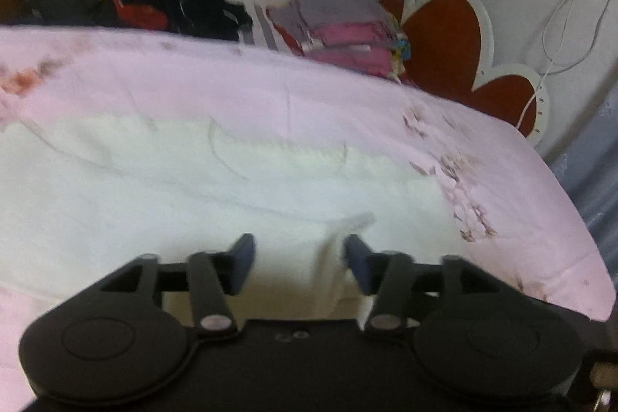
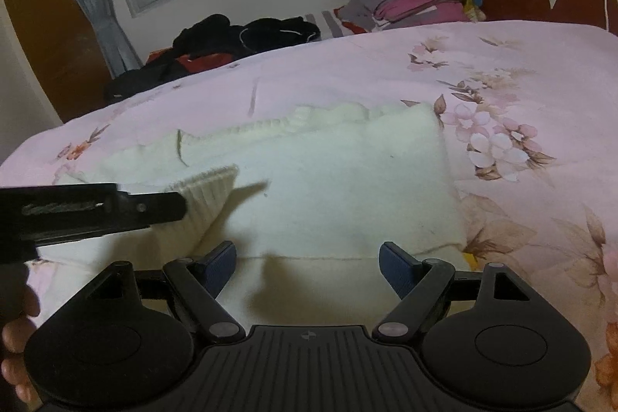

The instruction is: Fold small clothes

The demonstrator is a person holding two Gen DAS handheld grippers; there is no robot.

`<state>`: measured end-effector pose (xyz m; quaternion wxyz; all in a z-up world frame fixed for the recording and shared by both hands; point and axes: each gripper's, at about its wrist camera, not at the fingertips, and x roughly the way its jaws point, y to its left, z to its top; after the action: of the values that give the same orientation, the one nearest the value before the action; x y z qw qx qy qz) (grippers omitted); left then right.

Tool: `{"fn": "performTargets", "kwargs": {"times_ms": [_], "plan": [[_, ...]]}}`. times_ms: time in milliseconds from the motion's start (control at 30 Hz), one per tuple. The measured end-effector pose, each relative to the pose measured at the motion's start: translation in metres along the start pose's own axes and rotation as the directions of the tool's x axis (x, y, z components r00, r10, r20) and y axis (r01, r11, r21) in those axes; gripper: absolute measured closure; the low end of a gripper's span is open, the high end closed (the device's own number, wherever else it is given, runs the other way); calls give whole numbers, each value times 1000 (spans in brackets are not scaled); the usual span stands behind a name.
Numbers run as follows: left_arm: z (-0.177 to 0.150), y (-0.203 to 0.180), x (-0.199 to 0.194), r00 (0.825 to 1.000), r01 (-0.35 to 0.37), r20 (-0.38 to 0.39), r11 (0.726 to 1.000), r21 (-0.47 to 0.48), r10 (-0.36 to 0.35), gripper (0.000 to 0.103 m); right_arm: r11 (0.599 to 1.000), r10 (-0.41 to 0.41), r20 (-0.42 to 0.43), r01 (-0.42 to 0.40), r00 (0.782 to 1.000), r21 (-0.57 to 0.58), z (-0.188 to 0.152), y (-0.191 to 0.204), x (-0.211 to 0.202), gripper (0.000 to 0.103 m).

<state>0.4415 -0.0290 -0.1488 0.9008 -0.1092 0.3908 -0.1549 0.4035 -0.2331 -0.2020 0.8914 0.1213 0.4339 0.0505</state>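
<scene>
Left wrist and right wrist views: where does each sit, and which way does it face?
Left wrist: on the left hand-held gripper, open, tilted down over the white sweater on the pink bedspread.
Right wrist: on the right hand-held gripper, open, facing the same sweater; the left gripper and fingers show at its left edge.
Shared: sweater, folded stack, dark clothes, headboard.

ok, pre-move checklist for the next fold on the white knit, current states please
1. White knit garment lying flat on the pink floral bedspread: ok.
2. Ribbed cuff folded in over the body: ok.
3. Left gripper let go of the cuff: cannot tell; its tip sits at the cuff edge.
4. Right gripper open and empty over the near hem: ok.
5. Folded stack and dark clothes pile away from the garment: ok.
6. Far edge of the garment straight: not ok, it looks bunched.
</scene>
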Motion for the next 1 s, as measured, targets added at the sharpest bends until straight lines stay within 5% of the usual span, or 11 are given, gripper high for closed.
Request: {"fn": "performTargets", "kwargs": {"times_ms": [267, 500, 533, 600, 733, 1000], "plan": [[-15, 39, -45, 983, -177, 67, 982, 67, 173, 38, 991, 131, -27, -130, 991, 35, 11, 23, 16, 23], [-30, 81, -58, 959, -281, 27, 960, -2, 281, 39, 994, 104, -77, -106, 992, -21, 9, 46, 37, 25], [-32, 85, -59, 957, -290, 21, 957, -5, 290, 39, 994, 105, -79, -108, 991, -31, 9, 49, 38, 34], [-34, 89, -57, 953, -303, 11, 953, -10, 303, 39, 994, 89, -88, -95, 992, -60, 9, 52, 42, 90], [-40, 93, -48, 943, -334, -4, 943, -14, 334, 39, 991, 94, -98, -103, 991, -86, 11, 56, 45, 90], [-40, 90, -35, 924, -382, 38, 924, 19, 381, 38, 983, 26, 89, -10, 996, -181, 51, 37, -4, 94]]}}
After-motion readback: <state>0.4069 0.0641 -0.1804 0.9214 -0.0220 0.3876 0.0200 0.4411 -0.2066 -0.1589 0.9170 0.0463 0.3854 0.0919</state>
